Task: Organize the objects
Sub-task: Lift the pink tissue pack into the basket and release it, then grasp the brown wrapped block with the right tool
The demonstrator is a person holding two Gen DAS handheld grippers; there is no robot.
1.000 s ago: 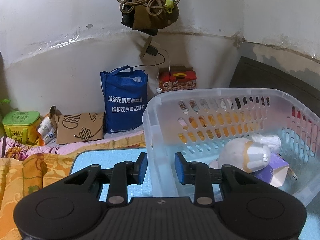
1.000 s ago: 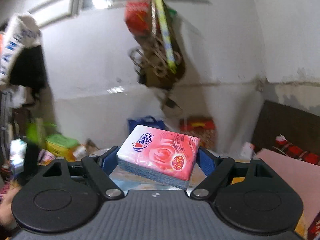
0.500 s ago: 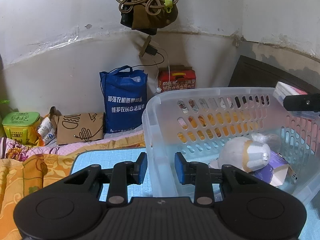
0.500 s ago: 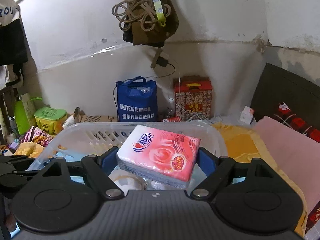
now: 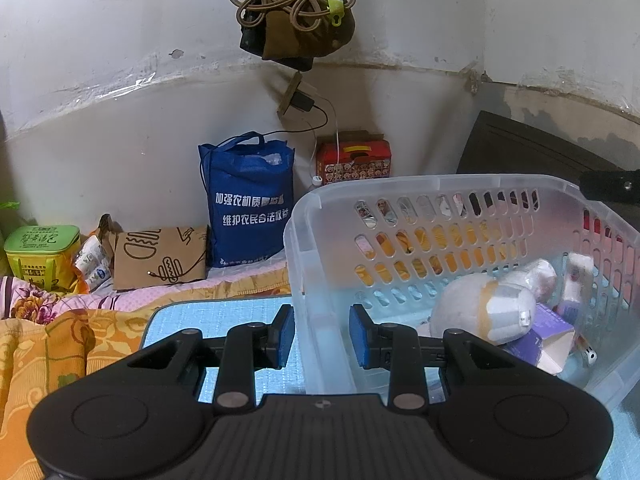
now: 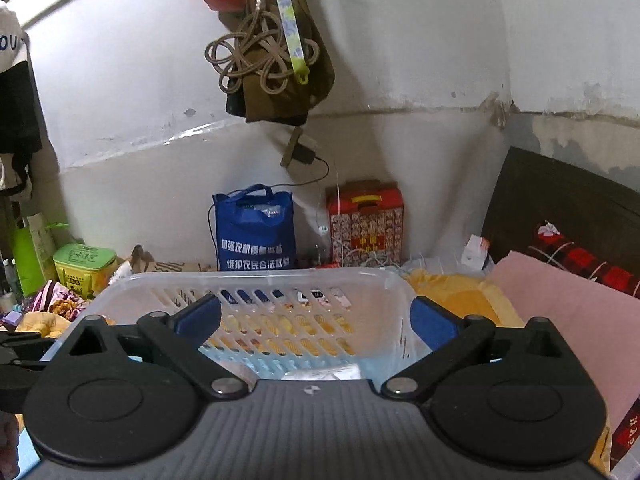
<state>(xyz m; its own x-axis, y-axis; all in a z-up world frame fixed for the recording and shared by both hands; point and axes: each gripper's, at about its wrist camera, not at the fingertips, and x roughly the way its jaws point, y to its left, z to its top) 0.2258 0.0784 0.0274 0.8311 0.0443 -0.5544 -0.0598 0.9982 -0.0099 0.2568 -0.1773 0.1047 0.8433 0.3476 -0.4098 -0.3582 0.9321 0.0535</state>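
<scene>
Left tongs (image 5: 322, 334): jaws narrow, straddling the near-left wall of the clear plastic basket (image 5: 440, 188). One blue pad sits outside the wall, the other inside. Whether the pads actually press on the wall I can't tell; there looks to be a slight gap on each side.

Right tongs (image 6: 316, 318): jaws have just been opening and now stand spread wide, nothing between them. They hang over the near rim of the basket (image 6: 248, 280), pointing across it toward the back wall. One black finger of these tongs shows in the left view at the basket's far-right corner (image 5: 610, 188).

Basket contents, ahead and right of the left tongs: a white stuffed toy (image 5: 484, 312) with a pale taped band, lying on a purple carton (image 5: 554, 330). Behind it a small wrapped roll (image 5: 540, 274), and a small pink-and-white pack (image 5: 576, 280) standing tilted against the right wall. Just below the right tongs' pads, at the edge of the body, a bit of clear-wrapped white stuff (image 6: 324, 372) on the basket floor; can't tell what it is.

Basket sits on a light blue mat (image 5: 224, 316). Beyond the basket against the wall: blue tote bag (image 5: 248, 200), red printed box (image 5: 354, 160). Far left of the left tongs: green tub (image 5: 42, 254), brown paper bag (image 5: 160, 258).
</scene>
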